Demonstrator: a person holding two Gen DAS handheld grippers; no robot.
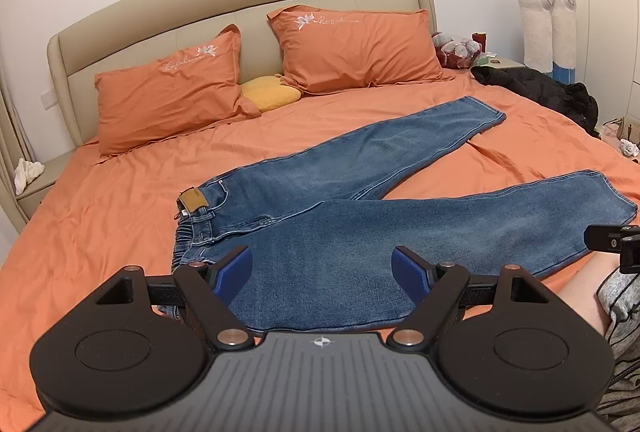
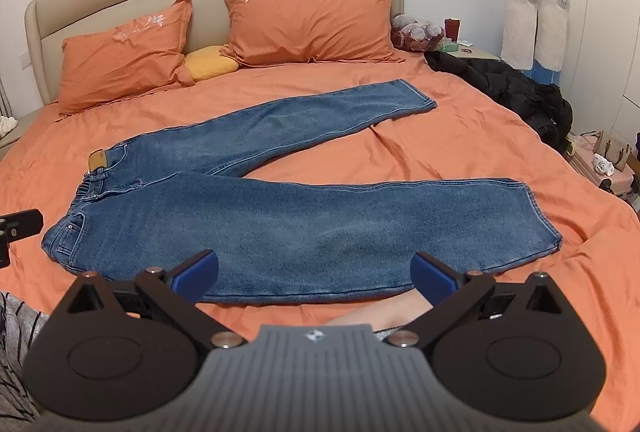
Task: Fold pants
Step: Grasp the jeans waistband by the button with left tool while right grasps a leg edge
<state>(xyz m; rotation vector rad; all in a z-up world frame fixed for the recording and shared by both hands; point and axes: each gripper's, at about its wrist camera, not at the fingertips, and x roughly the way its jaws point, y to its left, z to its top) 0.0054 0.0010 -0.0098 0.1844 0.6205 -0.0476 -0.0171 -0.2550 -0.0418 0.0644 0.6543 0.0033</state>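
Hovering level above jeans (image 1: pixel 360 216) spread on bed (image 1: pixel 100 232): left tongs (image 1: pixel 322 274), right tongs (image 2: pixel 316 274), both wide, empty

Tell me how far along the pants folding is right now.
Barely started. Done: the jeans lie spread flat on the orange bed, legs apart in a V. In hand: nothing; the left gripper and right gripper are open near the closest leg. Left: every fold, starting with bringing one leg over the other.

Orange bed (image 2: pixel 460 151) — jeans (image 2: pixel 280 224), pillows (image 2: pixel 312 23), black jacket (image 2: pixel 512 87).
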